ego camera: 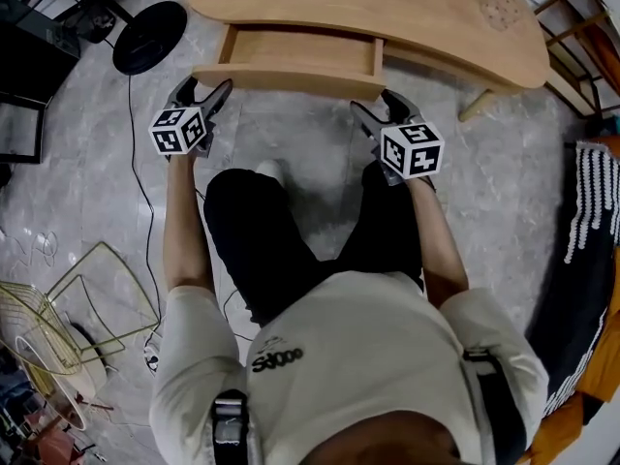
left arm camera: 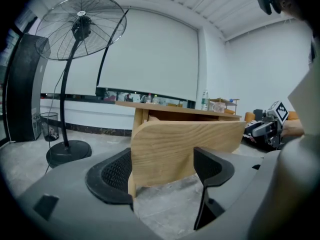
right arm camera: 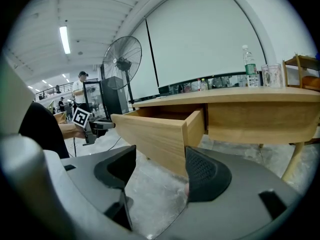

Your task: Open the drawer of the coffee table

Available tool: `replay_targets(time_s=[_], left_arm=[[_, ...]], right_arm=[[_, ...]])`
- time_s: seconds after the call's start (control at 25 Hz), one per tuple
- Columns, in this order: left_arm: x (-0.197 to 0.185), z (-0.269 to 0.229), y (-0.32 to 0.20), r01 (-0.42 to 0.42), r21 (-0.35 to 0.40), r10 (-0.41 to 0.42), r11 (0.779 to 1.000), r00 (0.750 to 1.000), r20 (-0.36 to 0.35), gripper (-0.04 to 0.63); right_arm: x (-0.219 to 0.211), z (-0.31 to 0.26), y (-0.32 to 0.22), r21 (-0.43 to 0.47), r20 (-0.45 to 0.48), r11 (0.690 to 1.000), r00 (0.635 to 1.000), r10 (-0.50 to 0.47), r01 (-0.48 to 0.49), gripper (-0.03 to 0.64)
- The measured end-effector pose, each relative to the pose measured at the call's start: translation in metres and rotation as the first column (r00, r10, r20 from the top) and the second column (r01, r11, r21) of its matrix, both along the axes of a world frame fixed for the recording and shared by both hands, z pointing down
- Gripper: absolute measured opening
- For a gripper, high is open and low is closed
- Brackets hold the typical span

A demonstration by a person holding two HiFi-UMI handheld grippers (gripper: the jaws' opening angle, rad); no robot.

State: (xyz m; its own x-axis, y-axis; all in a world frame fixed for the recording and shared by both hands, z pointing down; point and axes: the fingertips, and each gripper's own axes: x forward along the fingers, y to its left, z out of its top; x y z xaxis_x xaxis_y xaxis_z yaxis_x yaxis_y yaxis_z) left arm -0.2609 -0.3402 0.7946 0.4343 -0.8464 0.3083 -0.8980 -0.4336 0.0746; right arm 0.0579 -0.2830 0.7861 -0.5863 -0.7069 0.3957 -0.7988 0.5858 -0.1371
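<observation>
The light wooden coffee table [ego camera: 426,13] stands in front of my knees with its drawer [ego camera: 291,61] pulled out toward me. The drawer's front panel [left arm camera: 185,146] fills the middle of the left gripper view, and its open box [right arm camera: 165,126] shows in the right gripper view. My left gripper [ego camera: 208,89] is open just before the panel's left end, with nothing between its fingers [left arm camera: 112,176]. At the panel's right end my right gripper [ego camera: 376,107] is also open and empty. Whether either one touches the panel I cannot tell.
A standing fan [left arm camera: 80,26] with a round black base [ego camera: 148,37] and a trailing cable is left of the table. A gold wire basket [ego camera: 58,308] lies at my left, a striped cloth [ego camera: 591,211] at my right. A bottle [right arm camera: 248,66] and a glass [right arm camera: 270,75] stand on the tabletop.
</observation>
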Motion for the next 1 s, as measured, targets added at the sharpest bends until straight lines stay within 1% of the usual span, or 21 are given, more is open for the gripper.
replay_targets(time_s=[0.2,0.4,0.64,1.0], left_arm=[[-0.006,0.001,0.02,0.012,-0.013,-0.013,1.0,1.0,-0.024,0.397],[-0.001,0.002,0.035,0.027,-0.012,-0.027,1.0,0.999,-0.027,0.396],[-0.005,0.004,0.051,0.049,-0.025,-0.05,0.998,0.998,-0.028,0.396],[-0.008,0.015,0.065,0.063,-0.041,-0.064,0.997,0.998,-0.028,0.397]], right_arm=[[-0.003,0.0,0.019,-0.025,0.015,0.999,0.999,-0.028,0.028,0.279],[0.002,0.001,0.034,-0.03,0.03,0.999,0.999,-0.044,0.045,0.279],[-0.001,0.004,0.054,-0.048,0.03,0.995,0.996,-0.081,0.082,0.279],[-0.002,0.014,0.067,-0.067,0.041,0.994,0.996,-0.082,0.085,0.279]])
